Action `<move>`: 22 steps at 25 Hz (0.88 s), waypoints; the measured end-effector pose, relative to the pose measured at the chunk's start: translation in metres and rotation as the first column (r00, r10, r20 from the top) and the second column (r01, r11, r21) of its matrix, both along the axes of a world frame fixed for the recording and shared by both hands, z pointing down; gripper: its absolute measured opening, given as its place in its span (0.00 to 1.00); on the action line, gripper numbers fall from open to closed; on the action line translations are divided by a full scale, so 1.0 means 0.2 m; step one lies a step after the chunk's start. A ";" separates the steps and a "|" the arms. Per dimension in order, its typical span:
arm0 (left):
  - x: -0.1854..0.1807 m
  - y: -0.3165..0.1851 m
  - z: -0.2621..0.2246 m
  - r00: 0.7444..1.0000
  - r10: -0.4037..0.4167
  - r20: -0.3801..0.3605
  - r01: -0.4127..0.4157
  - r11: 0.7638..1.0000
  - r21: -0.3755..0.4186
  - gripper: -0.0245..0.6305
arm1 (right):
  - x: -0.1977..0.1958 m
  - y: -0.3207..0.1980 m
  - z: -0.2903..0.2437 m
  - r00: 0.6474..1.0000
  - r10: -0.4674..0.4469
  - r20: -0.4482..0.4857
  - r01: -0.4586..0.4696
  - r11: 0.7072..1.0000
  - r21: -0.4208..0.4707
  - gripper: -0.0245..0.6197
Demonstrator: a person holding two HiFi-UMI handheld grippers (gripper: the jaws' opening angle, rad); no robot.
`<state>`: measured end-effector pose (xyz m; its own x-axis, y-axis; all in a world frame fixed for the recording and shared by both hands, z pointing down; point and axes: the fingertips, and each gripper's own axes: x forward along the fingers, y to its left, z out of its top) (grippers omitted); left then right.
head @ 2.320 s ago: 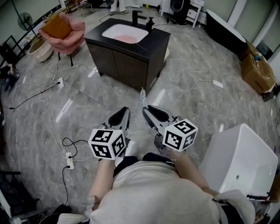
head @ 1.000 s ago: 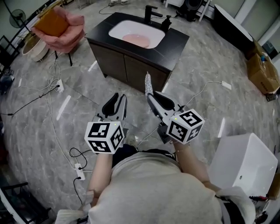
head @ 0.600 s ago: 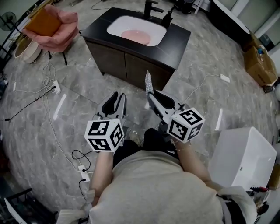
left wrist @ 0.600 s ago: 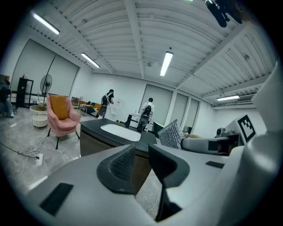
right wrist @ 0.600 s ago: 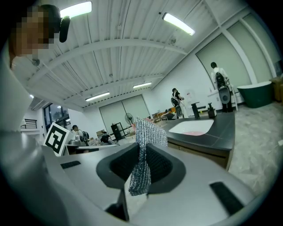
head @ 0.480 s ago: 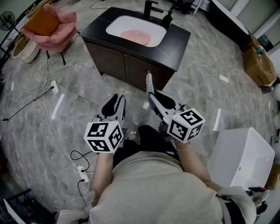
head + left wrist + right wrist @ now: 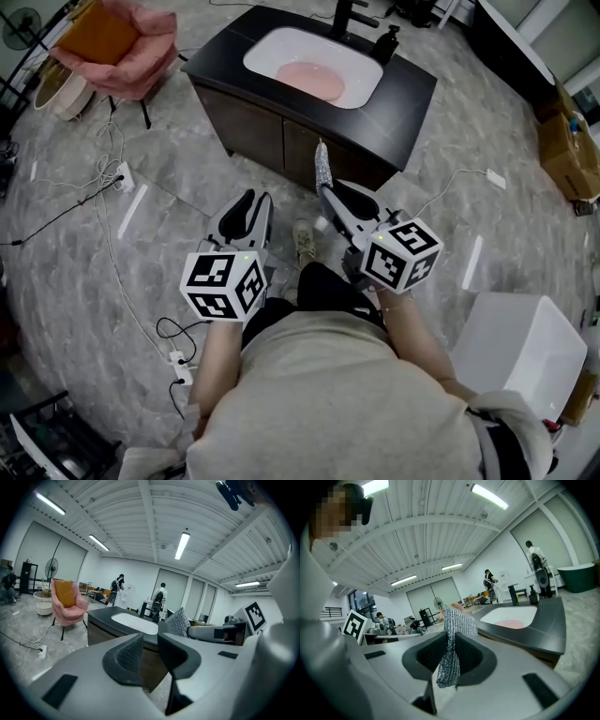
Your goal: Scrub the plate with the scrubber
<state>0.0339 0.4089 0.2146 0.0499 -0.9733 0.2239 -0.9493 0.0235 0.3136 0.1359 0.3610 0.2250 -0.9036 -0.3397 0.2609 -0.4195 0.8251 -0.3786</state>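
Note:
A pink plate (image 7: 314,80) lies in the white basin (image 7: 281,47) of a dark sink cabinet (image 7: 403,103), ahead of both grippers. In the right gripper view the plate (image 7: 513,624) shows low in the basin. My right gripper (image 7: 325,192) is shut on a silver mesh scrubber (image 7: 322,165), which sticks up past the jaws just short of the cabinet's front. The scrubber (image 7: 457,620) hangs folded between the right gripper's (image 7: 450,656) pads. My left gripper (image 7: 251,202) is beside it, jaws a narrow gap apart with nothing between them (image 7: 151,651).
A black faucet (image 7: 352,14) and soap dispenser (image 7: 384,42) stand behind the basin. A pink armchair (image 7: 117,42) is at far left, with cables and a power strip (image 7: 122,175) on the floor. A white box (image 7: 520,352) sits at right. People stand far off.
The sink cabinet has come closer: both grippers moved toward it together. The scrubber stays in the right gripper and the left jaws keep the same gap.

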 end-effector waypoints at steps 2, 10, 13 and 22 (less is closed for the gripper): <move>-0.07 -0.08 -0.01 1.000 -0.018 0.009 0.018 1.000 0.000 0.17 | -0.07 -0.10 -0.01 1.000 -0.011 0.009 0.011 1.000 0.007 0.15; -0.28 -0.52 -0.05 0.999 -0.047 0.019 0.046 0.999 0.024 0.17 | -0.29 -0.54 -0.06 0.997 -0.066 0.043 0.066 0.998 0.020 0.15; -0.34 -0.70 -0.10 0.998 -0.050 0.027 0.049 0.998 0.039 0.17 | -0.35 -0.72 -0.10 0.994 -0.083 0.067 0.082 0.996 0.016 0.15; -0.42 -1.12 -0.07 0.998 -0.054 0.039 0.054 0.999 0.003 0.17 | -0.44 -1.13 -0.05 0.992 -0.099 0.072 0.100 0.995 -0.008 0.15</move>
